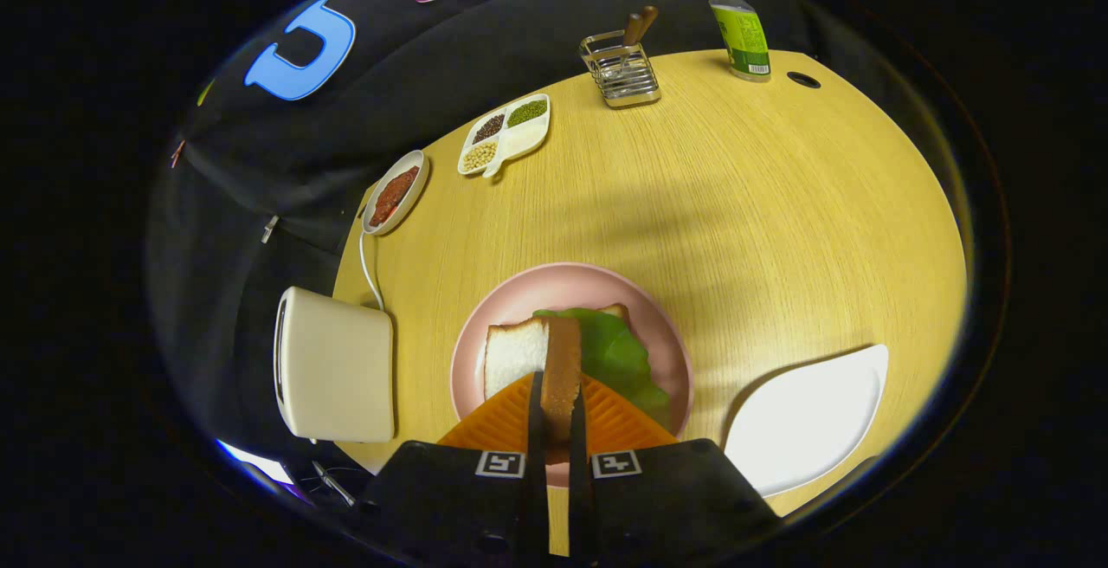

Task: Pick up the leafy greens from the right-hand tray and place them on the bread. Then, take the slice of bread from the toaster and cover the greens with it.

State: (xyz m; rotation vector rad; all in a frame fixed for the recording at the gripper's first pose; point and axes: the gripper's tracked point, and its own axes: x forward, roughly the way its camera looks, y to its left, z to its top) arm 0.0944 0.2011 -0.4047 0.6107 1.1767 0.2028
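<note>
So the gripper has its fingers clamped on a slice of bread, one finger pressing each flat face, and the slice is held on edge — its brown crust faces the camera and its long axis runs straight ahead along the fingers, away from the camera. It's sitting over the pink plate, which is on the wooden counter just ahead of the fingers. On that plate there's another slice of bread lying flat, white crumb up, to the left of the held one, and the leafy greens are spread over it, sticking out to the right of the held slice. Can't tell if the held slice's far end is touching the greens or just above them. The toaster is to the left of the plate at the counter's edge, with a white cord running back from it. To the right of the plate there's a white tray. Farther back: a small oval dish with something red, a divided dish of beans and grains, a wire holder with wooden-handled utensils, and a green-labelled bottle near the far edge — all well apart from the plate.
</note>
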